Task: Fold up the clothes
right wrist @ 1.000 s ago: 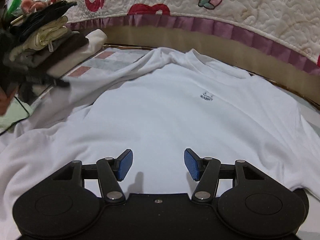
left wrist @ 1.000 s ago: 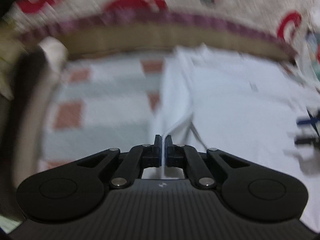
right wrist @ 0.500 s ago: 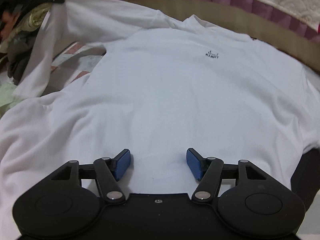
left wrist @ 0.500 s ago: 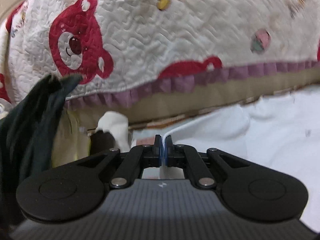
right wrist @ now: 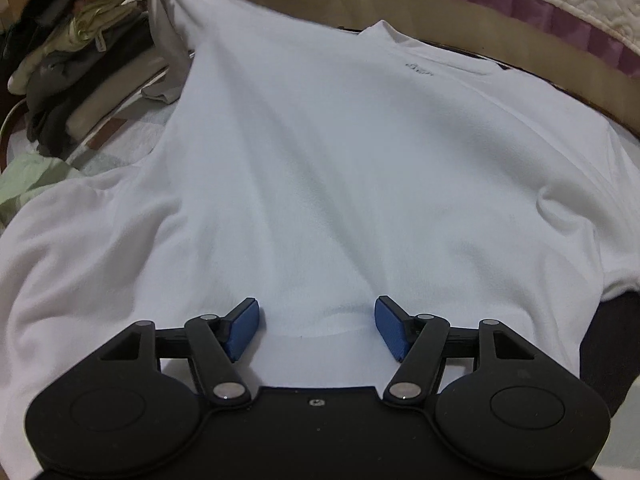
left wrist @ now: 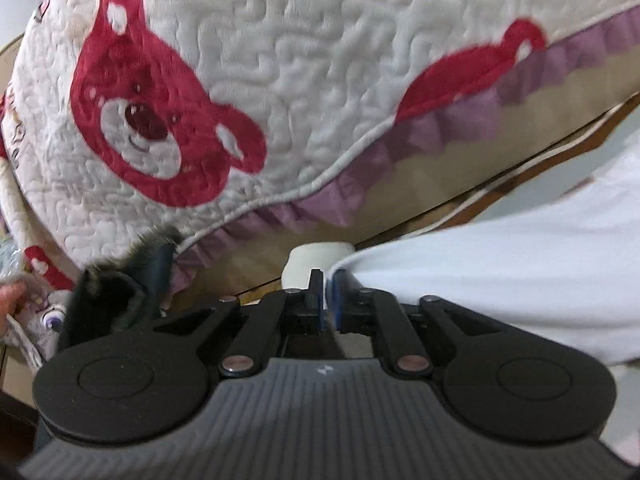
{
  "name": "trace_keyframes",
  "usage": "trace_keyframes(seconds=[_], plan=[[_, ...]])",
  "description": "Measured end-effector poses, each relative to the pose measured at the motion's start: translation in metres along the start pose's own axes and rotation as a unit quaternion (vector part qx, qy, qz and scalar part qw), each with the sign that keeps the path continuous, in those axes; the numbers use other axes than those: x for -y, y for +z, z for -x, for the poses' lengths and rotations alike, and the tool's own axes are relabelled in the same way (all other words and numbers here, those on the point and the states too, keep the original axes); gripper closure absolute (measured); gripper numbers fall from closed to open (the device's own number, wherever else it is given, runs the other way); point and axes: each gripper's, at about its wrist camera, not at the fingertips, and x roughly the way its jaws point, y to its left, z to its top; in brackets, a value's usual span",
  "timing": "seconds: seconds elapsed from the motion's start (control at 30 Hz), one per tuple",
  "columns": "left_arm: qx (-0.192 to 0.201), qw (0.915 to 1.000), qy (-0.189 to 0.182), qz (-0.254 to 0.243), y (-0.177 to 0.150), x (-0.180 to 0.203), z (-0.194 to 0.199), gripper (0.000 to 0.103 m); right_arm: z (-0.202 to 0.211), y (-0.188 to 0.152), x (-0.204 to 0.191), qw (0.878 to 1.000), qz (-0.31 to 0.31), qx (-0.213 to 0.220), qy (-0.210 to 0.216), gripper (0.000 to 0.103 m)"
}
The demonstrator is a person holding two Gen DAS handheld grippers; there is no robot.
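A white shirt (right wrist: 340, 180) lies spread front-up, its collar at the far side. Its left sleeve (right wrist: 192, 12) is pulled out taut toward the upper left corner of the right wrist view. In the left wrist view my left gripper (left wrist: 327, 300) has the sleeve's edge (left wrist: 500, 272) between its blue pads. Its jaws are opening, with only a narrow gap, and the cloth still hangs stretched from them. My right gripper (right wrist: 316, 328) stands open just above the shirt's near hem, with nothing between its fingers.
A quilt with red bears (left wrist: 280, 80) and a purple frill drapes over a beige bed base (right wrist: 440, 28) beyond the shirt. A pile of clothes (right wrist: 80, 60) sits at the left. A dark furry garment (left wrist: 116, 296) and a hand (left wrist: 10, 296) are left of my left gripper.
My left gripper swung left and up with the sleeve, drawing it taut, and its pads have parted a little. My right gripper tilted down toward the hem and opened slightly wider.
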Motion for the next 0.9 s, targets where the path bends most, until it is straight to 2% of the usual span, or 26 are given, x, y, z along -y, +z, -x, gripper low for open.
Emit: trace_keyframes(seconds=[0.03, 0.07, 0.1, 0.17, 0.3, 0.4, 0.43, 0.5, 0.57, 0.63, 0.67, 0.7, 0.8, 0.87, 0.9], plan=[[0.004, 1.0, -0.001, 0.008, -0.004, 0.003, -0.004, 0.086, 0.001, -0.001, 0.0, 1.0, -0.004, 0.001, 0.0, 0.034], [0.01, 0.9997, -0.004, 0.021, -0.008, 0.005, -0.007, 0.077, 0.002, -0.002, 0.0, 1.0, -0.006, 0.001, -0.002, 0.034], [0.015, 0.9991, -0.005, 0.04, -0.012, 0.006, -0.005, 0.061, 0.002, -0.003, -0.001, 1.0, -0.008, 0.002, -0.004, 0.034], [0.031, 0.9955, -0.023, 0.086, -0.023, 0.01, 0.003, 0.051, 0.004, -0.006, -0.004, 1.0, -0.003, 0.002, -0.011, 0.033], [0.074, 0.9771, -0.086, 0.18, -0.066, 0.032, 0.038, 0.046, 0.006, -0.006, -0.009, 1.0, 0.011, -0.006, -0.028, 0.032], [0.079, 0.9706, -0.131, 0.186, -0.101, 0.063, 0.048, 0.046, 0.005, -0.004, -0.014, 0.999, 0.016, -0.016, -0.037, 0.032], [0.071, 0.9688, -0.151, 0.183, -0.111, 0.074, 0.048, 0.046, 0.005, -0.004, -0.015, 0.999, 0.018, -0.018, -0.039, 0.031], [0.038, 0.9704, -0.178, 0.159, -0.117, 0.095, 0.038, 0.045, 0.005, -0.003, -0.015, 0.999, 0.018, -0.021, -0.04, 0.031], [0.025, 0.975, -0.178, 0.13, -0.116, 0.112, 0.027, 0.045, 0.004, -0.004, -0.015, 0.999, 0.013, -0.021, -0.04, 0.031], [0.012, 0.981, -0.156, 0.115, -0.116, 0.123, 0.017, 0.041, 0.004, -0.004, -0.014, 0.999, 0.009, -0.02, -0.04, 0.031], [0.006, 0.9828, -0.145, 0.115, -0.117, 0.125, 0.013, 0.037, 0.004, -0.004, -0.014, 0.999, 0.009, -0.02, -0.04, 0.031], [0.002, 0.9843, -0.134, 0.115, -0.118, 0.128, 0.01, 0.029, 0.004, -0.005, -0.014, 0.999, 0.009, -0.019, -0.04, 0.031], [0.011, 0.9875, -0.112, 0.11, -0.12, 0.131, 0.008, 0.021, 0.004, -0.005, -0.014, 0.999, 0.008, -0.018, -0.039, 0.031], [0.017, 0.9854, -0.117, 0.122, -0.122, 0.129, 0.003, 0.021, 0.004, -0.006, -0.014, 0.999, 0.008, -0.017, -0.039, 0.03], [0.019, 0.9814, -0.13, 0.14, -0.124, 0.125, -0.001, 0.03, 0.004, -0.006, -0.014, 0.999, 0.008, -0.017, -0.039, 0.029]])
